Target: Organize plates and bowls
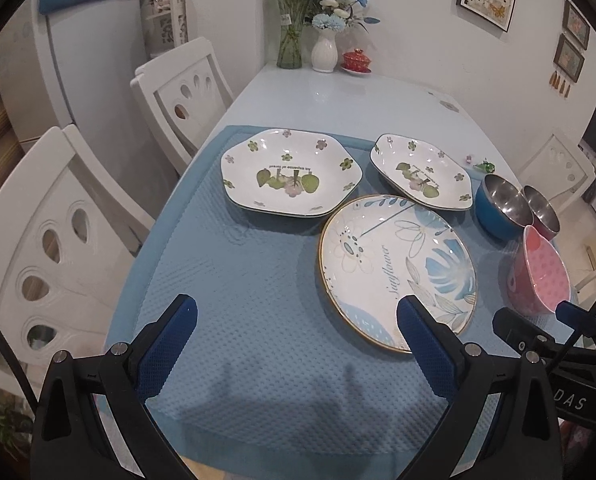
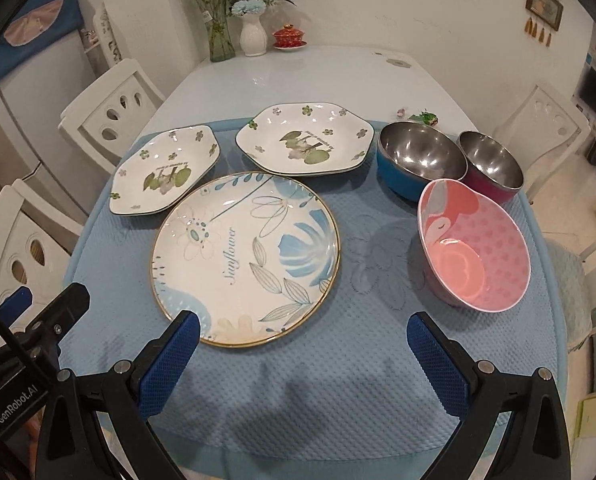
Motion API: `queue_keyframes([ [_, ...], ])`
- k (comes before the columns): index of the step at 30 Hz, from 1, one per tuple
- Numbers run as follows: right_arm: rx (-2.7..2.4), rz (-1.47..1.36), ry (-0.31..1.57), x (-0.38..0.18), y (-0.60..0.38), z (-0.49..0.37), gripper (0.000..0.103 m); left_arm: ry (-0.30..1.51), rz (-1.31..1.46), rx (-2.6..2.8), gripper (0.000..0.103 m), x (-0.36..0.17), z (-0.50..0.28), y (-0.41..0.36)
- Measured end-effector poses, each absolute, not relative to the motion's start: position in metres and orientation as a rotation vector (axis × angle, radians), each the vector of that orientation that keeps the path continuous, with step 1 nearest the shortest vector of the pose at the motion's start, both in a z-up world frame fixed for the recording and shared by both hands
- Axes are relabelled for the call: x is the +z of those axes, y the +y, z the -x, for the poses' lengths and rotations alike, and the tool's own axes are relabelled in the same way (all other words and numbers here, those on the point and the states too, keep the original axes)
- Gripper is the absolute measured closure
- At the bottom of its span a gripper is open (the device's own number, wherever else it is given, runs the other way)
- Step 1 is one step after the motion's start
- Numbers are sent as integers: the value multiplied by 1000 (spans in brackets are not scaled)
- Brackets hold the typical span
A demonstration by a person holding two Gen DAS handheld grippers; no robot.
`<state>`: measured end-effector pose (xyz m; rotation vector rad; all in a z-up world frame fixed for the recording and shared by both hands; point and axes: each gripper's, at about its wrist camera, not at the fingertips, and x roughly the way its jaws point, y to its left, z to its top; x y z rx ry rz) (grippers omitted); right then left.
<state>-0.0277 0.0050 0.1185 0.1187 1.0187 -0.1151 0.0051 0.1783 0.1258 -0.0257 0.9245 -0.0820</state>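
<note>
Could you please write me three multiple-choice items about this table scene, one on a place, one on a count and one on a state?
1. Where does the pink bowl stand relative to the round Sunflower plate?
A. On top of it
B. To its right, apart from it
C. Behind the white vase

2. How many hexagonal flower plates lie on the blue mat?
A. One
B. Two
C. Four

3. What state are the right tongs in?
A. Open and empty
B. Shut on the pink bowl
C. Shut on a plate

Answers:
1. B: bare mat shows between bowl and plate.
2. B: one hexagonal plate sits left, the other beside it.
3. A: the jaws stand wide apart over bare mat, as do the left tongs.
</note>
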Motion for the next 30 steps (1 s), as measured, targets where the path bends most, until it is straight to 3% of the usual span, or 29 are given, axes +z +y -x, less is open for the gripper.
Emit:
queue_keyframes([
  [13, -179, -123, 1039, 106, 0, -8, 5, 977, 31, -133, 4, 109, -58, 180],
  [30, -195, -134, 1095, 101, -1, -5, 5, 974, 13, -138, 4, 116, -53, 179],
])
